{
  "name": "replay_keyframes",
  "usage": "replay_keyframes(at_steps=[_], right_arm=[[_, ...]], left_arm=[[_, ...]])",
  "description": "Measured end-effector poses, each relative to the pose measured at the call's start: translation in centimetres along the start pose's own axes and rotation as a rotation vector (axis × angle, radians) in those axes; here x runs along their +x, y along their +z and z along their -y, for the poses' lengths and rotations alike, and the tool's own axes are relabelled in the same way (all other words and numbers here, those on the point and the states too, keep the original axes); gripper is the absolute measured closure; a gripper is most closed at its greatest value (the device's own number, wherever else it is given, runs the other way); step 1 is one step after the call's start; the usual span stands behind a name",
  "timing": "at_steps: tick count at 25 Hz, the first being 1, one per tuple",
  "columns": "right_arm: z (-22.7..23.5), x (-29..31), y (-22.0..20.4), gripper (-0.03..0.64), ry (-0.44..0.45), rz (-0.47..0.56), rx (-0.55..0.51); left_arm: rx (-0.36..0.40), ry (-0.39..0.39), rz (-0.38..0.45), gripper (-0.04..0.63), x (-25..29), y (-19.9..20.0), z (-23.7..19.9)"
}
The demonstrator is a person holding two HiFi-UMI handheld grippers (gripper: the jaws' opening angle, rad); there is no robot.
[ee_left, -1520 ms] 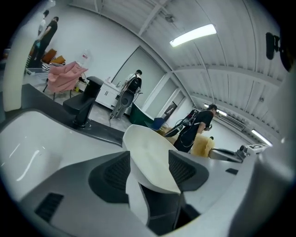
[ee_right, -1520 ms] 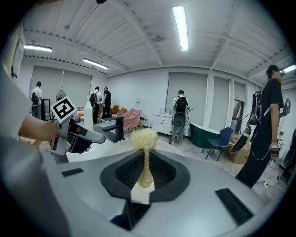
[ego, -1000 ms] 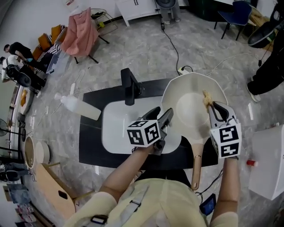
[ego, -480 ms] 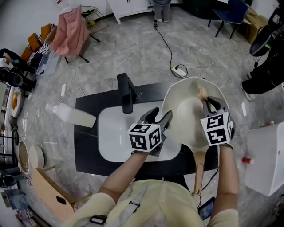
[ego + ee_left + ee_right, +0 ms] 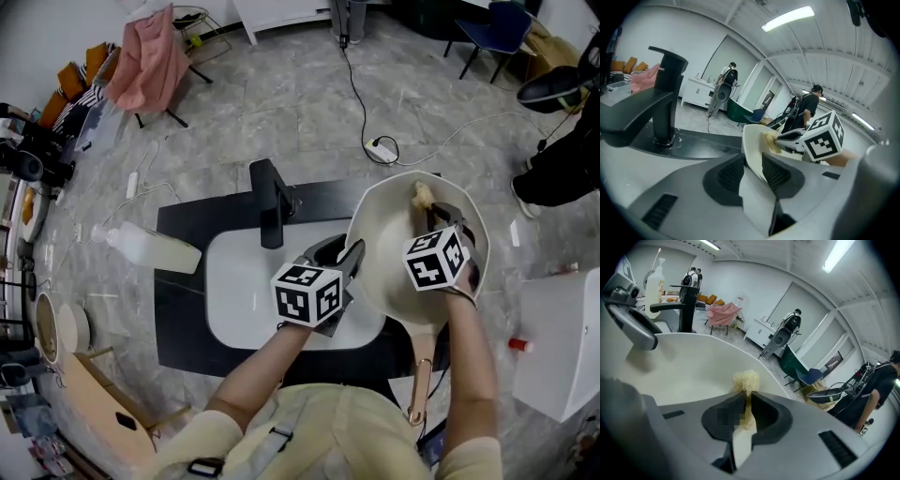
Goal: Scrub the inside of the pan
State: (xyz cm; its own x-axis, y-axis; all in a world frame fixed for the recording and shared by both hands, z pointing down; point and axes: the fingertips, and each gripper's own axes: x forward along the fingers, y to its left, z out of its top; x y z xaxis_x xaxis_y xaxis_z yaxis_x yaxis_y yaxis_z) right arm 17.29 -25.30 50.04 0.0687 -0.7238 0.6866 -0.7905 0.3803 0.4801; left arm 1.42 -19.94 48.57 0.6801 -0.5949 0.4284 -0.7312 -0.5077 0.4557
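Showing first the head view: the pan (image 5: pixel 394 234) stands tilted over the right end of the sink (image 5: pixel 234 281), which is set in a dark worktop (image 5: pixel 183 323), with its handle pointing toward the person. The left claw (image 5: pixel 342 253) meets the pan's near-left rim. The right claw (image 5: pixel 429 212) reaches inside, with a pale scrubber (image 5: pixel 421 194) at its tip near the far wall.

Left gripper view: the jaws have just been closing and now pinch the thin rim between their pads. The tap (image 5: pixel 663 101) stands behind.

Right gripper view: the jaws are closed on the scrubber, and only a small tuft sticks out over the pan's inner wall. Whether it touches cannot be told.

Likely faults:
- The pan hangs from one narrow rim grip, so a hard scrubbing push could twist it loose and drop it into the sink.
- Dragging could pull the short tuft out of the claw.
- With so little scrubber exposed, the hard jaw tips may scrape the pan's inside.
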Motion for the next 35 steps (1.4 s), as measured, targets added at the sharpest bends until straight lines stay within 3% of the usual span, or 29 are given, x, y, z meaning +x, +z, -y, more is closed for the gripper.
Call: replay_keyframes(at_steps=[9,15,22,35], right_arm=[[-3.5,2.2,1.0,0.566,0.101,0.011,-0.072],[-6.6,2.4,2.4,0.566,0.175,0.068,-0.181],[-10.2,0.8,4.0,0.566,0.277,0.156,-0.32],[-14.4,-3.0,2.7,0.566,0.489,0.204,-0.485]], left_arm=[[-0.009,-0.028,0.0,0.476,0.2,0.0,-0.4],[-0.001,-0.034,0.0,0.476,0.4,-0.1,-0.6],[0.018,-0.025,0.001,0.476,0.3,-0.1,-0.6],[0.043,-0.002,0.007,0.476,0.3,0.1,-0.5]])
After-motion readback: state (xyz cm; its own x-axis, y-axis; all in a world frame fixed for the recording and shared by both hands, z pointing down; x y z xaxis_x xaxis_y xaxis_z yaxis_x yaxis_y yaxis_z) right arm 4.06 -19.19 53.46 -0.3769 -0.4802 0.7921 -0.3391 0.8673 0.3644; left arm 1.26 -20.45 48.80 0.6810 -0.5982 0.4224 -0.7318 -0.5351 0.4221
